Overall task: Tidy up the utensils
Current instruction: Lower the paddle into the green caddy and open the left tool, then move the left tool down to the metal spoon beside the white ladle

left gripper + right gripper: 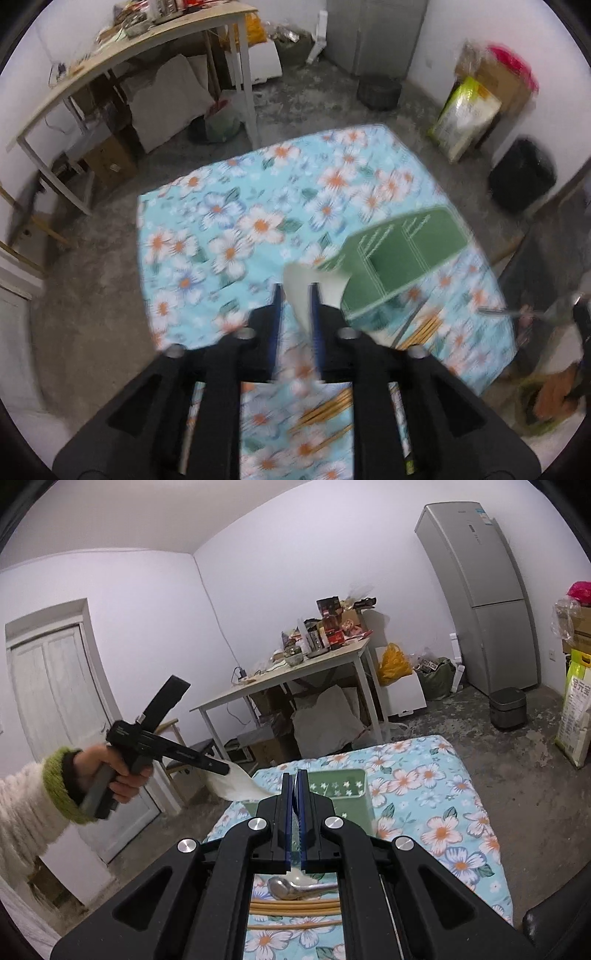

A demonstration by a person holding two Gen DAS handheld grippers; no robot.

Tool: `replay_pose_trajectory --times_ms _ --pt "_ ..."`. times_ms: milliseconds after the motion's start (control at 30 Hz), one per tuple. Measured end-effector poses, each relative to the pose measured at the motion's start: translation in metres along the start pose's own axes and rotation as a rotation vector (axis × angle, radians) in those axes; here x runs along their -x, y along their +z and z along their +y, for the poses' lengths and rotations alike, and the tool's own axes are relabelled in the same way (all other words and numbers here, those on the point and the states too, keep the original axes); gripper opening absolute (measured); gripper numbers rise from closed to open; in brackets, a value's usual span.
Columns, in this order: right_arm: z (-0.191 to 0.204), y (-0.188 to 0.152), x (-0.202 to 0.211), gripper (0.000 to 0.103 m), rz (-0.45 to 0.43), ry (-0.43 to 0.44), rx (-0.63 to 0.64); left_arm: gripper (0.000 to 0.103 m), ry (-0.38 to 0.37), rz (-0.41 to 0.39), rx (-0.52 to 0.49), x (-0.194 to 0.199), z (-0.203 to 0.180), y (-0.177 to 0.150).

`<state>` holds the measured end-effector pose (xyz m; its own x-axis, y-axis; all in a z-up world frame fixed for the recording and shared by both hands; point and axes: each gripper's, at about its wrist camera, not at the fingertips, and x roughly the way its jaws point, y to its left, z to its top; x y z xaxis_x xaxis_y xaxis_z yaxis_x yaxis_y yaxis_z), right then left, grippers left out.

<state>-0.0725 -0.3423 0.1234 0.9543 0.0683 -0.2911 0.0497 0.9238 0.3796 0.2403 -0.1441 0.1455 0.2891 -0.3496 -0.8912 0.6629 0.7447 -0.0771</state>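
left gripper (295, 291) part-open around white spoon (314, 284) above green organizer (399, 254); right gripper (294, 779) shut, empty

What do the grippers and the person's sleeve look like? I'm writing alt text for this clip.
Both grippers are matte black plastic. The right gripper has blue pads on straight, narrow fingers and linkage arms with round silver bolts. The left gripper has the same build, its bolts looking duller. Seen from the right wrist view, it has a pistol-style handle and a flat black mount on top. The sleeve is fluffy cream knit with a green cuff.
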Motion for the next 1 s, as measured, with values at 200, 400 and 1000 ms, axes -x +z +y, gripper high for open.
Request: replay_pose_trajectory --times_ms 200,400,1000 --pt "-0.012 0.019 -0.007 0.003 -0.002 0.057 -0.04 0.046 -0.092 -0.172 0.143 0.017 0.023 -0.007" --pt "-0.015 0.054 -0.027 0.003 -0.024 0.14 -0.064 0.058 -0.129 -0.347 0.281 0.037 0.051 -0.056" --pt "-0.013 0.056 -0.154 0.003 0.112 0.045 -0.043 0.061 -0.055 -0.389 0.35 -0.022 0.059 -0.198"
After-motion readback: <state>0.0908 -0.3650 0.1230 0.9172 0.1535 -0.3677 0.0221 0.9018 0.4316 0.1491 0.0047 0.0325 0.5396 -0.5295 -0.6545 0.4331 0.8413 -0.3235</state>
